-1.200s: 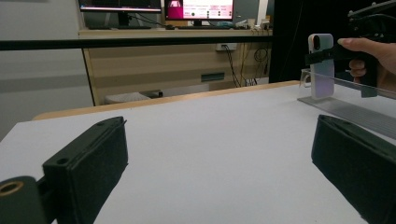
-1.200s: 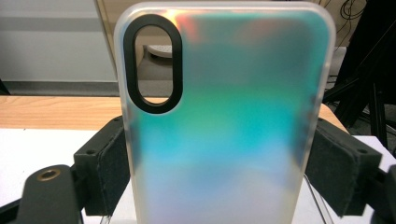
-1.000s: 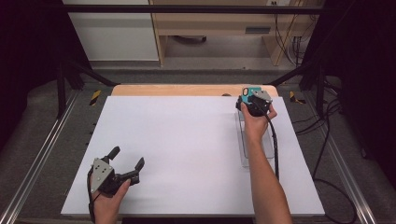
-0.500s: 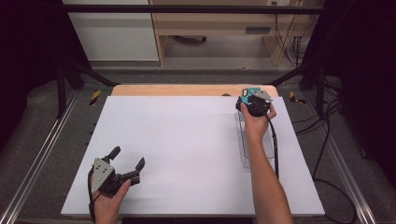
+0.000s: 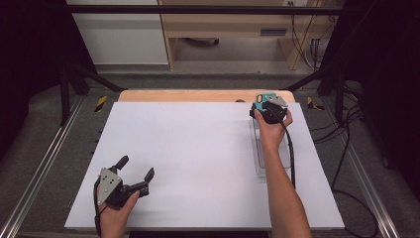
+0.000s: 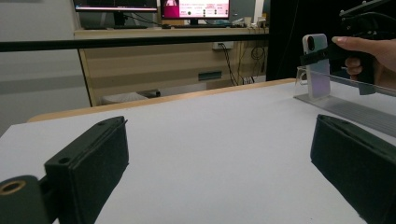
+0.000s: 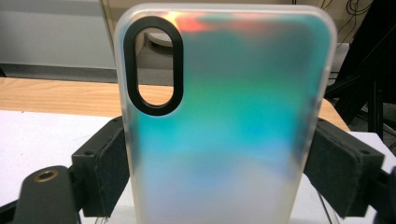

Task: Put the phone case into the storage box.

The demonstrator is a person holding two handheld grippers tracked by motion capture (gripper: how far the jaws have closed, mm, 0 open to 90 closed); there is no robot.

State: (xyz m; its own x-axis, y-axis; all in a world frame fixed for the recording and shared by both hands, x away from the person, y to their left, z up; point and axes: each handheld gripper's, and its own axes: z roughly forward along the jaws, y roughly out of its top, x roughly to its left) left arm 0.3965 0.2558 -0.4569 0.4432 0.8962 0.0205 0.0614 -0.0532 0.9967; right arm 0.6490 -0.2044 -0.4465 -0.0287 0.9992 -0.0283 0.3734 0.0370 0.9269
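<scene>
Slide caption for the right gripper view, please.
Right claw grips an upright iridescent phone case by its side edges, above the white table.

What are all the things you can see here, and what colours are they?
phone case: one, frosted teal fading to pale lilac, black camera ring, upright at the table's far right, clamped by its side edges.
clear stand: one, see-through, long, on the table's right side under the right forearm.
table: one, white top, wooden far edge.
monitors: two, lit, on a wooden desk beyond.
right gripper: one, black, shut on the phone case.
left gripper: one, black, open, near left of table.
</scene>
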